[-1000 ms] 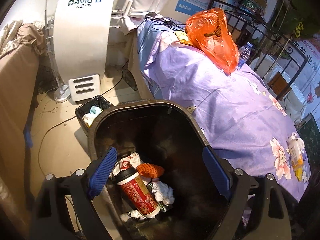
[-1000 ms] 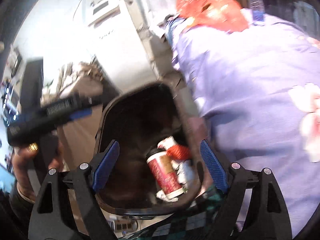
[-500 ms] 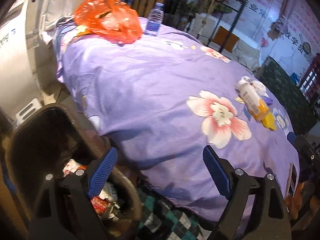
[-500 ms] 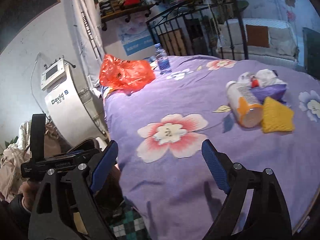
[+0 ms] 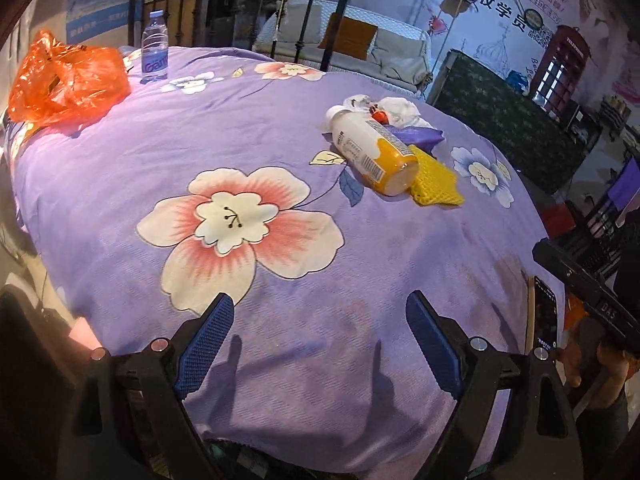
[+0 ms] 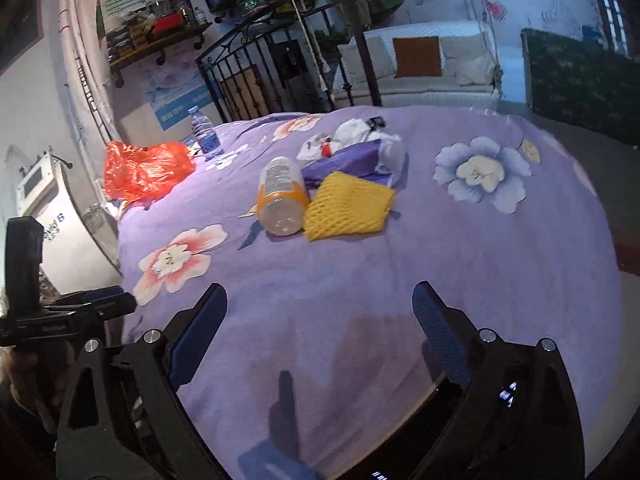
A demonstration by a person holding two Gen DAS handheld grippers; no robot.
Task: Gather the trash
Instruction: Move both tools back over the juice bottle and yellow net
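Both grippers released, nothing between the pads: left gripper (image 5: 319, 340) at bottom center of the left wrist view, right gripper (image 6: 320, 336) at bottom center of the right wrist view, each hovering over the near edge of the desk (image 5: 360, 280), which is covered by a purple floral cloth. A dark phone (image 5: 545, 316) lies flat at the lower right of the left view, close to the desk edge. Big pink flower print (image 5: 236, 220) sits mid-frame, just past the left gripper. Trash cluster is further back, upper center-right in the left view and upper center in the right view: a white-and-orange bottle (image 5: 374, 152) on its side, base toward the cameras; a yellow foam net (image 5: 436, 180) touching the bottle's base end; a purple wrapper (image 6: 344, 160) behind both, and crumpled white paper (image 5: 396, 110) at the far end of the pile. Well apart from that, upper left of the left view: an orange plastic bag (image 5: 64, 80) slumped on the cloth, with an upright clear water bottle (image 5: 155, 54) just beside it. Beyond the desk, a black metal railing (image 6: 256, 76) and a white sofa (image 6: 420, 64) with a brown cushion.
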